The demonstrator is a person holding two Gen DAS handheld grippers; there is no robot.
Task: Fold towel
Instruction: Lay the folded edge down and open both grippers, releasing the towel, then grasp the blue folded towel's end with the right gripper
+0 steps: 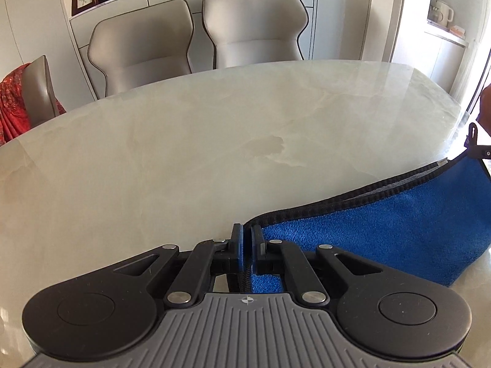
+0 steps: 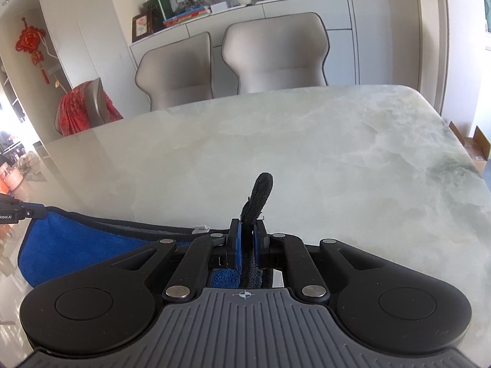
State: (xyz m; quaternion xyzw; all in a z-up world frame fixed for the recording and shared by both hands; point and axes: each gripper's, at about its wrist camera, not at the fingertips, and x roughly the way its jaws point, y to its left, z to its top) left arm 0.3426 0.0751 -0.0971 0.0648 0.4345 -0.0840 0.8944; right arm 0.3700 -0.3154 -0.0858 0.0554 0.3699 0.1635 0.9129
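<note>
A blue towel [image 1: 383, 224] with a black stitched border and a grey underside hangs doubled between my two grippers above the marble table [image 1: 199, 141]. My left gripper [image 1: 247, 235] is shut on one end of its black edge. The right gripper shows at the far right of the left wrist view [image 1: 477, 150], holding the other end. In the right wrist view my right gripper [image 2: 248, 230] is shut on the towel [image 2: 70, 242], with a black hanging loop [image 2: 260, 196] sticking up past the pads. The left gripper [image 2: 18, 211] shows at that view's left edge.
Two beige chairs [image 1: 196, 33] stand at the table's far side. A chair draped with red cloth [image 1: 21, 101] is at the left. A white cabinet [image 2: 276, 9] with books and ornaments stands behind. Cardboard boxes [image 2: 475, 147] sit on the floor at the right.
</note>
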